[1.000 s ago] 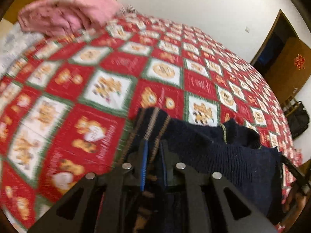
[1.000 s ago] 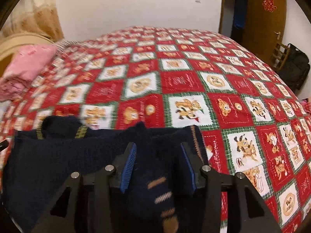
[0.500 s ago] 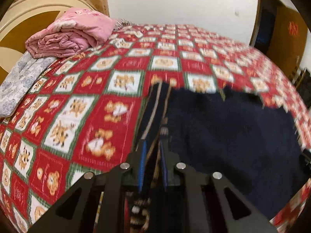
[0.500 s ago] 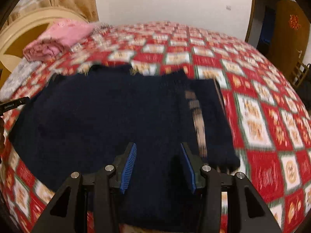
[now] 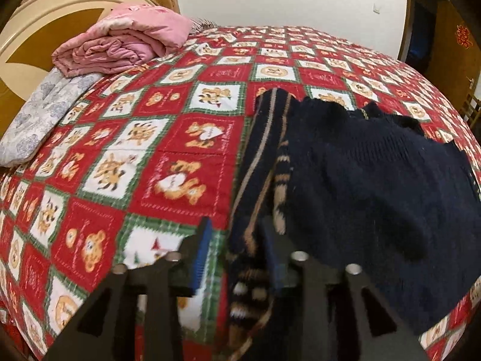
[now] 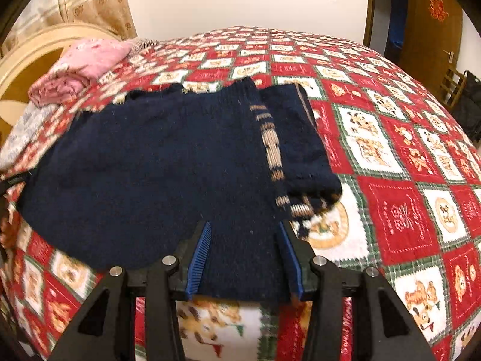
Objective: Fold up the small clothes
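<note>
A dark navy knitted sweater [image 6: 156, 162] lies spread flat on the bedspread [image 6: 399, 210], its ribbed knit fuzzy and thick. One sleeve [image 6: 297, 141], banded with tan stripes at the cuff, is folded in along the body's right side; in the left wrist view the other sleeve [image 5: 258, 168] runs as a long narrow strip with thin tan lines down the body's left edge.

The left gripper [image 5: 237, 258] has just been opening: its black fingers with ridged blue pads [image 5: 200, 258] stand apart, the striped cuff lying loose between them, not pressed. The right gripper [image 6: 245, 258] stands apart too, its blue pads either side of the sweater's hem, which lies flat between them without being pinched.

The bedspread is a quilted patchwork of red and white squares with green plaid borders and teddy bears. Near the curved cream headboard [image 5: 36, 48] sits a folded pink quilt [image 5: 126, 39], soft and puffy, beside a grey floral cloth [image 5: 45, 111].
</note>
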The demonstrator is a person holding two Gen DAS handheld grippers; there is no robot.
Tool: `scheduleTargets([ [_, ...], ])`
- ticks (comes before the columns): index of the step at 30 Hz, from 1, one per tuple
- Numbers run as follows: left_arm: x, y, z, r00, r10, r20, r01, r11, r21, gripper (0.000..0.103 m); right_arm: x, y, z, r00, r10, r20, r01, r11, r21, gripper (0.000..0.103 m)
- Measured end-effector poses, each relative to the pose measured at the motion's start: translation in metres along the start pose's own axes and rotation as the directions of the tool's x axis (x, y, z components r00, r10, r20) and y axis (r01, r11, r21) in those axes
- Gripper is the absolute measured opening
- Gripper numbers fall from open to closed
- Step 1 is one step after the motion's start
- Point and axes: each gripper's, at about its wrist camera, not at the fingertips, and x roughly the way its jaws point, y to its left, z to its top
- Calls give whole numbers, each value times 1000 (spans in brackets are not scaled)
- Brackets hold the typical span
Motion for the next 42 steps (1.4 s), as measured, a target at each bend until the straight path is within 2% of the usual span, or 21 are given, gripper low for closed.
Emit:
scheduleTargets([
  [1,-2,2,-3,1000,3,5,-3,1000,0,49,2,-1,-3,1000,-5,6,5,1000,-5,48],
  [7,8,18,-14,999,24,33,-23,999,-40,88,12,6,-3,997,-71,9,71,997,-31,55],
  [12,20,36,-10,999,-32,-20,29,991,-132,100,14,13,-3,993,-121,7,121,992,-46,57],
  [15,20,41,-10,997,-69,-36,63,987,-149,100,5,16,-1,990,-140,-6,139,990,-25,57],
  [18,11,47,-11,995,-91,-41,85,987,-140,100,-15,32,0,993,-111,38,113,993,-34,57],
  [22,-4,66,-11,996,-91,17,92,981,-170,100,-31,95,-2,990,-91,106,113,968,-225,57],
  [27,0,98,-9,1000,2,15,1,977,-211,100,-33,167,-6,994,10,105,29,931,-363,57],
  [32,7,137,-17,1000,18,8,-15,952,-306,99,-39,247,-16,986,128,102,-65,879,-473,57],
  [34,13,147,-24,1000,13,0,-12,944,-330,99,-39,280,-23,982,165,92,-92,844,-528,57],
  [37,8,150,-29,999,-15,43,29,942,-335,98,-40,322,-35,976,192,106,-89,790,-606,57],
  [42,7,150,-31,996,-55,71,75,940,-332,99,-29,367,-43,975,185,125,-56,745,-665,57],
])
